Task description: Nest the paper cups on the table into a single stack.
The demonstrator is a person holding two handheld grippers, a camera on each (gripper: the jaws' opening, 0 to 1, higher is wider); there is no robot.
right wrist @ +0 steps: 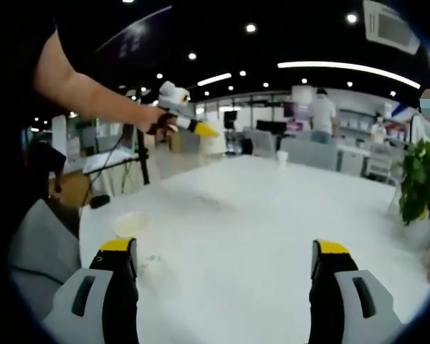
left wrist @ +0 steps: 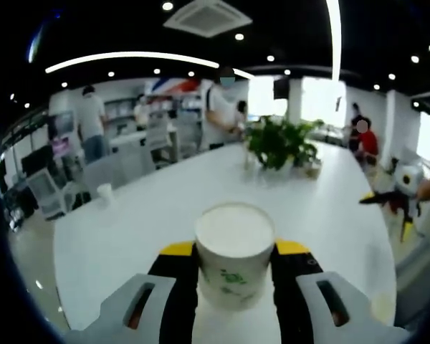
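Observation:
A white paper cup (left wrist: 234, 261) with a green print stands upright between the yellow-tipped jaws of my left gripper (left wrist: 234, 251), which is shut on its sides, above the white table (left wrist: 158, 215). In the right gripper view, my right gripper (right wrist: 224, 269) is open wide over the table (right wrist: 258, 215) with nothing between its jaws. Another paper cup (right wrist: 132, 225) stands on the table just beyond its left jaw. A third small cup (left wrist: 104, 192) sits at the table's far edge, also seen as a small cup (right wrist: 282, 158). The left gripper (right wrist: 190, 126) is held up in a person's hand.
A potted green plant (left wrist: 279, 142) stands mid-table and shows again as the plant (right wrist: 419, 179) at the right edge. The right gripper (left wrist: 398, 193) shows at the table's right side. Chairs, desks and several people stand beyond the table.

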